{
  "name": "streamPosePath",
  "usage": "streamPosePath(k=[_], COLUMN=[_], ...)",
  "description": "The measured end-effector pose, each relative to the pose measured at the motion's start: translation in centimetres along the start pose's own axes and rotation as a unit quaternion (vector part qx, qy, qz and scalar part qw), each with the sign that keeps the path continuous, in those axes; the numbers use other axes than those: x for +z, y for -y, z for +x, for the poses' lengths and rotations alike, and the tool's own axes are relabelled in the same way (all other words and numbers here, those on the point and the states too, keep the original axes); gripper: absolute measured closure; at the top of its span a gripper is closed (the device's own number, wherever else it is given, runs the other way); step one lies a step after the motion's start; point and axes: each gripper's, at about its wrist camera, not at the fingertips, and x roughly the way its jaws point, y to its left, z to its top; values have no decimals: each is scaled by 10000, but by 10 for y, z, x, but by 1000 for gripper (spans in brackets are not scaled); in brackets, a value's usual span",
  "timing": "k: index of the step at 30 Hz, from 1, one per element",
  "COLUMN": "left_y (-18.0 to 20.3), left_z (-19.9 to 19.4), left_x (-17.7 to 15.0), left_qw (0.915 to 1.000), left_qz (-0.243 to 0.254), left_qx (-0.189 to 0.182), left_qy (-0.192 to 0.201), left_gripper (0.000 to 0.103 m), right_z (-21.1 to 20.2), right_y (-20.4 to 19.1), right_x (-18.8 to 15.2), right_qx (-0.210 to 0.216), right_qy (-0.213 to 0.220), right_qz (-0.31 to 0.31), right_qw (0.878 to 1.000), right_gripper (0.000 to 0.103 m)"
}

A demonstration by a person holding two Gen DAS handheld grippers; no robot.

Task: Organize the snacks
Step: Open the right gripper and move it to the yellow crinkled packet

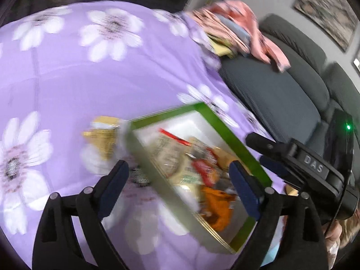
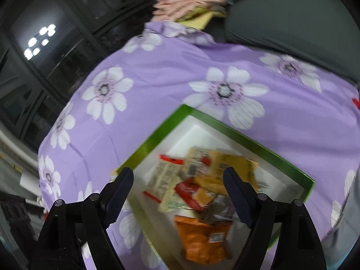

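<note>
Snack packets, several in a blurred heap I cannot count, lie in one green-rimmed white cardboard box on the purple flowered cloth; one yellow packet lies outside it. I see my left gripper and right gripper both spread wide, empty.

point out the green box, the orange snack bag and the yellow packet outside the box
green box (image 2: 216, 122): right wrist view, far rim
orange snack bag (image 2: 200, 240): right wrist view, middle of bag
yellow packet (image 1: 102, 138): left wrist view, middle of packet
</note>
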Motion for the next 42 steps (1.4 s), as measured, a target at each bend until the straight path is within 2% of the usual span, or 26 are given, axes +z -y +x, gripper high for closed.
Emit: streamPosePath(k=[3, 5, 9, 12, 15, 18, 20, 25, 28, 35, 36, 37, 42], left_y=[-29, -49, -86, -115, -141, -157, -163, -175, -181, -191, -193, -193, -195], left_z=[-25, -42, -75, -93, -101, -106, -108, -113, -117, -118, -118, -118, -118], left_x=[-3, -9, -24, -40, -56, -70, -76, -87, -91, -96, -97, -97, -99], left_qw=[9987, 9963, 9884, 9785, 9697, 9656, 9622, 9572, 9552, 9541, 9543, 9547, 9544], left_qz=[-227, -414, -774, -1142, -1526, -1738, -1835, -1901, -1962, -1998, -2001, -1989, -1894], left_qx=[395, 663, 1191, 1598, 1817, 1864, 1950, 2136, 2161, 2181, 2172, 2168, 2273], left_qy=[210, 348, 538, 622, 584, 513, 491, 450, 486, 464, 457, 444, 394], left_gripper=[10, 5, 4, 4, 4, 4, 4, 4, 4, 4, 4, 4, 4], right_z=[-1, 1, 10, 27, 55, 86, 110, 163, 186, 206, 209, 211, 211], right_y=[-20, -34, -66, -95, -127, -152, -165, -186, -186, -196, -197, -196, -194], right_x=[-4, -8, -19, -30, -41, -49, -53, -59, -58, -53, -53, -53, -55], right_qx=[75, 163, 327, 532, 727, 588, 337, -302, -676, -846, -848, -884, -807], right_qy=[16, -15, -216, -565, -1048, -1319, -1472, -1759, -1704, -1407, -1418, -1428, -1390], right_qz=[-303, -475, -830, -1030, -1213, -1305, -1415, -1573, -1462, -1501, -1500, -1514, -1697], right_qw=[9995, 9987, 9958, 9917, 9844, 9809, 9784, 9713, 9721, 9749, 9748, 9741, 9723], right_gripper=[21, 21, 21, 21, 21, 21, 23, 34, 35, 35, 40, 53, 62])
